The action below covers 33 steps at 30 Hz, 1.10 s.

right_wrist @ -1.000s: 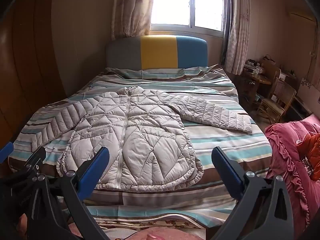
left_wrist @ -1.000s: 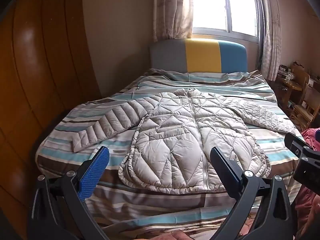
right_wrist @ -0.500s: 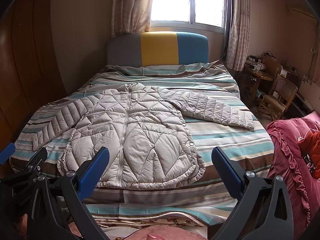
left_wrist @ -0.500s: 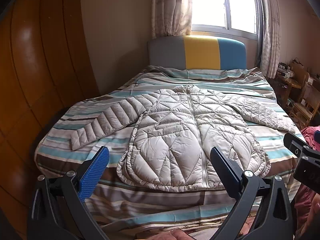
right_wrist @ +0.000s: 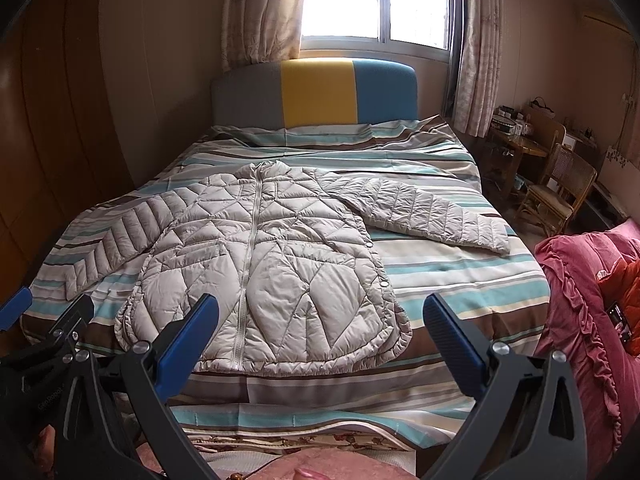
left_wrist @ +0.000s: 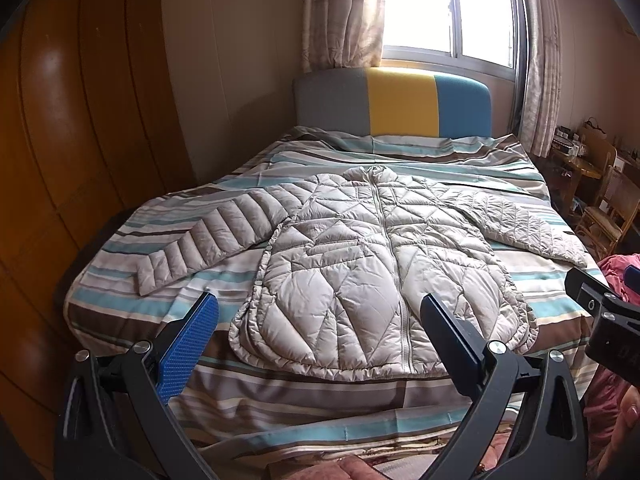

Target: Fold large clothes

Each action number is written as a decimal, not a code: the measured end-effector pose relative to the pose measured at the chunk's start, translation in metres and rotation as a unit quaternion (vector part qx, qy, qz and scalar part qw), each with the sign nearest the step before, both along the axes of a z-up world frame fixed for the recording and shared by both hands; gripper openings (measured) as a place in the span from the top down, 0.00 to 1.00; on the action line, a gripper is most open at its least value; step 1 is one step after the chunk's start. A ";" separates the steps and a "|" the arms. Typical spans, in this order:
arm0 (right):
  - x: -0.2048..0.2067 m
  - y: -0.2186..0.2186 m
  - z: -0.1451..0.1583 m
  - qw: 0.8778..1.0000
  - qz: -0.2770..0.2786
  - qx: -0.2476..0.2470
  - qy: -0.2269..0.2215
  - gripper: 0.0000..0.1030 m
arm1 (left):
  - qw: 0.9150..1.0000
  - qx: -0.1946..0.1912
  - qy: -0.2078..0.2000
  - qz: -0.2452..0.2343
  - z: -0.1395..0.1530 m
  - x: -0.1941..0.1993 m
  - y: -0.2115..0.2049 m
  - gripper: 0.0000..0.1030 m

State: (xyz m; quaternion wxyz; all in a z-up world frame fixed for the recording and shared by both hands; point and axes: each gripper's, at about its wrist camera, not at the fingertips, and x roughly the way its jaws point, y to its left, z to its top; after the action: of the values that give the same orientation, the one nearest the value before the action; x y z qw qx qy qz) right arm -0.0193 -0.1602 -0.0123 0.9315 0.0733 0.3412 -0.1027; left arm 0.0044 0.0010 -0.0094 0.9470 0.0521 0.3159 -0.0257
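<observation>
A light grey quilted puffer jacket (left_wrist: 372,272) lies flat, zipped, front up on a striped bed (left_wrist: 280,392), collar toward the headboard, both sleeves spread out to the sides. It also shows in the right wrist view (right_wrist: 260,272). My left gripper (left_wrist: 320,320) is open and empty, held above the foot of the bed, short of the jacket's hem. My right gripper (right_wrist: 320,320) is open and empty too, at the foot of the bed to the right. Each gripper's body shows at the edge of the other's view.
A wooden wardrobe (left_wrist: 60,160) stands along the bed's left side. A grey, yellow and blue headboard (left_wrist: 400,108) sits under a window. A wooden table and chair (right_wrist: 560,192) stand at the right. A pink ruffled quilt (right_wrist: 592,320) lies by the bed's right corner.
Both views have tilted slightly, so the bed and jacket sit a little lower in frame. The jacket has not moved. Both grippers stay open.
</observation>
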 end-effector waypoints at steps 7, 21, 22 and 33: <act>0.002 -0.003 -0.001 1.000 0.004 0.009 0.004 0.02 | 1.000 -0.013 0.006 -0.005 -0.002 0.001 0.002 0.03; 0.001 -0.003 -0.001 1.000 0.005 0.010 0.005 0.02 | 1.000 -0.025 0.014 -0.009 -0.002 0.005 0.004 0.03; 0.002 -0.002 -0.002 1.000 0.005 0.010 0.006 0.02 | 1.000 -0.025 0.014 -0.009 -0.003 0.005 0.004 0.03; 0.002 0.000 -0.005 1.000 0.006 0.010 0.008 0.02 | 0.999 -0.026 0.016 -0.009 -0.003 0.006 0.006 0.03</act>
State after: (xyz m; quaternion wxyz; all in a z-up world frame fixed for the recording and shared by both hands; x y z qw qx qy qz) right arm -0.0170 -0.1604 -0.0170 0.9287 0.0794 0.3498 -0.0946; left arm 0.0104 0.0071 -0.0128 0.9424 0.0298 0.3302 -0.0436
